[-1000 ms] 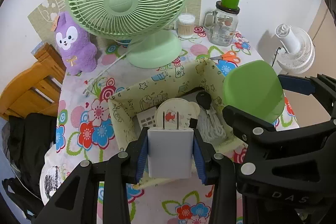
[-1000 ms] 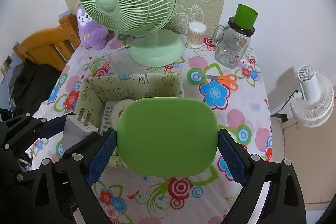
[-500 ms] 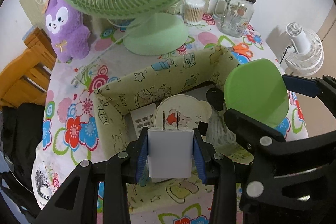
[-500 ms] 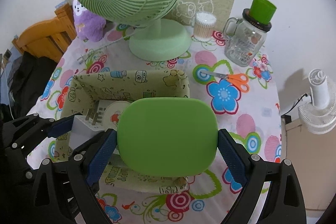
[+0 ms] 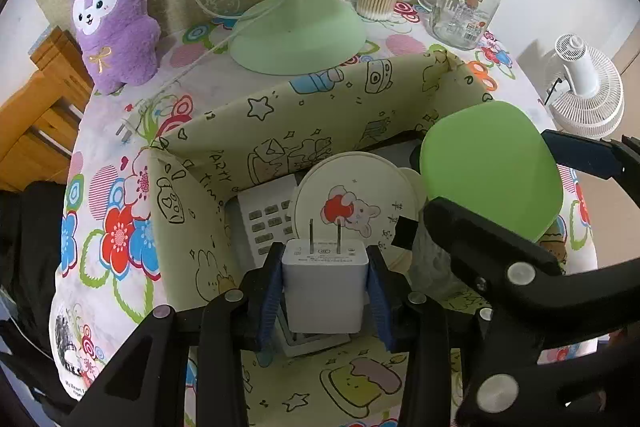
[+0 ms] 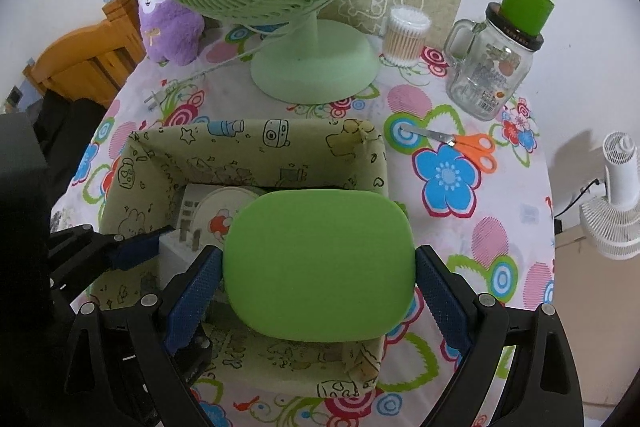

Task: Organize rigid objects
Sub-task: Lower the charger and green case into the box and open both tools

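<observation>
My left gripper (image 5: 325,291) is shut on a white charger plug (image 5: 325,287), prongs pointing away, low inside the patterned fabric storage box (image 5: 280,123). My right gripper (image 6: 318,275) is shut on a flat green rounded case (image 6: 318,267), held over the box's (image 6: 256,143) right half; the same green case (image 5: 490,175) shows in the left wrist view. In the box lie a round cream mirror with a bunny picture (image 5: 356,203) and a white remote (image 5: 264,219). The charger plug (image 6: 172,251) and left gripper's blue pads (image 6: 138,251) show at the left of the right wrist view.
On the flowered tablecloth stand a green desk fan (image 6: 312,67), a purple plush toy (image 6: 170,23), a cotton-swab jar (image 6: 404,37) and a glass mug jar with green cup (image 6: 496,67). Orange scissors (image 6: 468,145) lie right of the box. A white fan (image 6: 616,203) stands off the table.
Both grippers have sunk toward the box with their loads. The charger plug is now down between the box walls, and the green case hangs lower over the box's right side.
</observation>
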